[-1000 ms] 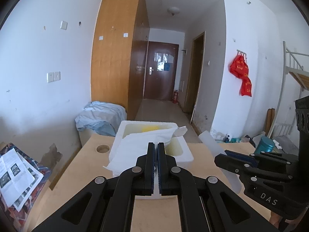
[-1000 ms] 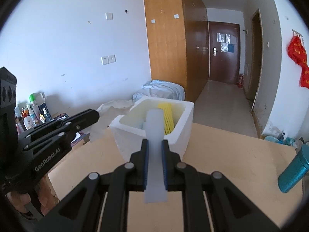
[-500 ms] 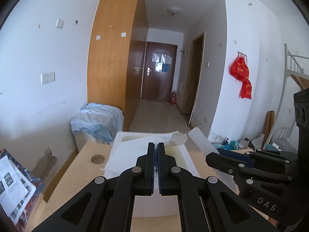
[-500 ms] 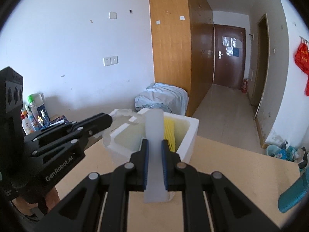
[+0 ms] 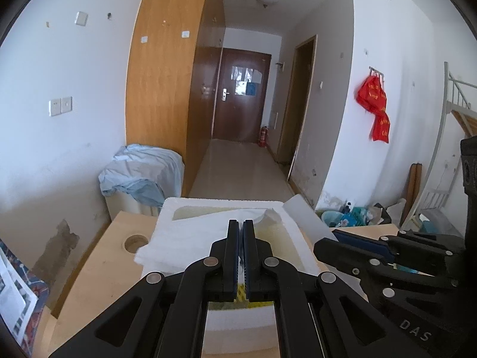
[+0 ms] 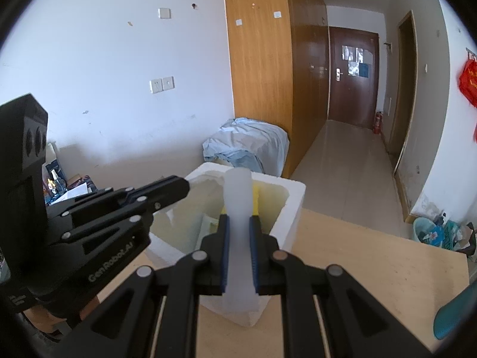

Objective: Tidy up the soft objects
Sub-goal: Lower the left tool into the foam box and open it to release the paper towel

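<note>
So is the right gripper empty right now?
No, the right gripper is clamped on a white foam strip standing up between its fingers.

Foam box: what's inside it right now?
In the foam box: a yellow mesh piece and a pale sheet end near the left tool. The white foam strip in the right tool hides the middle; the bottom is mostly covered.

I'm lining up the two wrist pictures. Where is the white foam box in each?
Left wrist: white foam box, lower centre, behind the shut left gripper.
Right wrist: box, centre, behind the right gripper.
Shared landmark: dark brown door.
</note>
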Demonstrator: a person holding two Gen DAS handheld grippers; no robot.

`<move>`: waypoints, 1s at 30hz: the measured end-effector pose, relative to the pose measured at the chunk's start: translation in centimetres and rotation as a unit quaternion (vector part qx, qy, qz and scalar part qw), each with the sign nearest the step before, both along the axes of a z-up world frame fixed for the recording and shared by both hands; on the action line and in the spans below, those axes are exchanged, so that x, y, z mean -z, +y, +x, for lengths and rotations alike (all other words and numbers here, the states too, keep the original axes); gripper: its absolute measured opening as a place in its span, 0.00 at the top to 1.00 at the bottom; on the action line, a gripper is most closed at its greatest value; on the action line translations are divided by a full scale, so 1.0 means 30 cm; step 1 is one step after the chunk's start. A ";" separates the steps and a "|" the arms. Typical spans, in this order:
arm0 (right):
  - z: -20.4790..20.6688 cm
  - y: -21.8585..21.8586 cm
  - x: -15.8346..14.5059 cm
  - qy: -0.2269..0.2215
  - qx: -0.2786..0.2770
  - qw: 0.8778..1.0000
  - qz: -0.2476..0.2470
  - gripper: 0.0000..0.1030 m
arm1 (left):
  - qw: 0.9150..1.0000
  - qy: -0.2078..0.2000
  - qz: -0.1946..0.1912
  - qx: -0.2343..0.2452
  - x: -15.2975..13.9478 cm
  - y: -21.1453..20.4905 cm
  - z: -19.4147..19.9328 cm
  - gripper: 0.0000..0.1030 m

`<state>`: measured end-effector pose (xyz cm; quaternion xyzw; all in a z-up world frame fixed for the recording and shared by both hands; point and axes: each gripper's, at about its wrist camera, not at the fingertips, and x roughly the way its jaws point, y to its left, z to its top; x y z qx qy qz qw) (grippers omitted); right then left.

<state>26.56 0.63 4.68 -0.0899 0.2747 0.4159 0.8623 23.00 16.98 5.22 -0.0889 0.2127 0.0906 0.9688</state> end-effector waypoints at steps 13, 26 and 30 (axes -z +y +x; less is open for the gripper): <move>0.019 -0.013 -0.022 0.001 0.020 1.000 0.003 0.85 | 0.996 0.065 -0.041 0.052 0.112 0.001 0.165 0.98; 0.032 -0.010 -0.026 0.002 0.022 1.000 0.001 0.85 | 0.998 0.067 0.011 0.016 0.141 -0.037 0.136 0.83; 0.034 -0.008 -0.024 0.002 0.019 1.000 -0.001 0.85 | 0.999 0.037 0.019 -0.008 0.120 -0.032 0.086 0.29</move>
